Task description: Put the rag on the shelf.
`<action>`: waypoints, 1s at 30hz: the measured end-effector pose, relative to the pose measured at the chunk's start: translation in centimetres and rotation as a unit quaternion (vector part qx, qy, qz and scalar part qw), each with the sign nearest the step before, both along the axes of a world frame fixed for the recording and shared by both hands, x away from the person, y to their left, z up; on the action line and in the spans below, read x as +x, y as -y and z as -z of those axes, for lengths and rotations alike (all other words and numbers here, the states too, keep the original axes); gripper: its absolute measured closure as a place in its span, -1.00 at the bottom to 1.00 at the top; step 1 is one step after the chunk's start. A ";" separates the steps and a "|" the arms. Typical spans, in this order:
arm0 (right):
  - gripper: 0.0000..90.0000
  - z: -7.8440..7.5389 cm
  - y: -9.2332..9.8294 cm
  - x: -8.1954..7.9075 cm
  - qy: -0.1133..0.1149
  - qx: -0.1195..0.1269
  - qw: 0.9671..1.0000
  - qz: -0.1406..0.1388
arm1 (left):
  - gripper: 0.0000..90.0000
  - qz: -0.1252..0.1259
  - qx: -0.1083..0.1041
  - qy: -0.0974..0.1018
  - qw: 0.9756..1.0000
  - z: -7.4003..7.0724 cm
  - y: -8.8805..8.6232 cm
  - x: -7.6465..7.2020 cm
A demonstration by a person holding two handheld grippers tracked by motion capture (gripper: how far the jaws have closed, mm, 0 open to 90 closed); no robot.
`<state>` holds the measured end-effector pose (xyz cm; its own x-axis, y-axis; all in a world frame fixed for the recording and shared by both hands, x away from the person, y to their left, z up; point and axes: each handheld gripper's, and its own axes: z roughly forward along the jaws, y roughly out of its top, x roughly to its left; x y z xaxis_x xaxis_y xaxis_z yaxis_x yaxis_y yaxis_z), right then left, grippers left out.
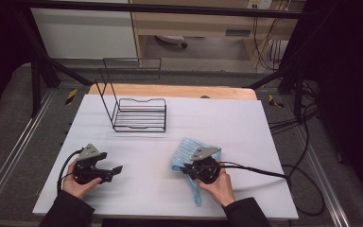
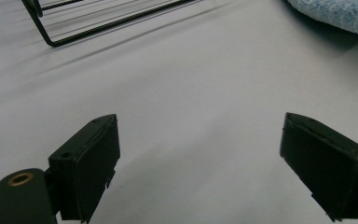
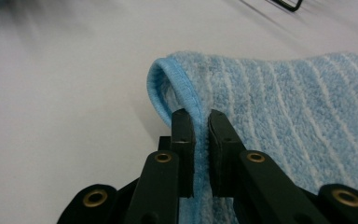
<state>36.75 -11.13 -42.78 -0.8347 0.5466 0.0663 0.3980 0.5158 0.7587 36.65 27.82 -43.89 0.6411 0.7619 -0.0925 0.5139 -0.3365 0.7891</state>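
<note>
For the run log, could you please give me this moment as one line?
right gripper: jaws shut on blue striped towel edge | left gripper: jaws open, empty, over white table cover | wire rack: empty

Blue towel (image 2: 340, 14) cut off at frame corner; wire rack (image 3: 286, 3) blurred, mostly out of frame.

One blue striped towel (image 1: 189, 153) lay on the table (image 1: 227, 123), right of the wire rack (image 1: 139, 115) and nearer the person. There was one such black rack. Two grippers were nearer the person than the rack: the left gripper (image 1: 115, 170) and the right gripper (image 1: 185, 168).
</note>
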 end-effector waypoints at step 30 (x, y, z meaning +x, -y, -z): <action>0.17 0.2 -1.9 -1.0 -0.022 0.037 0.999 -0.017 | -0.77 0.007 -0.006 -0.006 1.000 -0.8 1.0 -0.3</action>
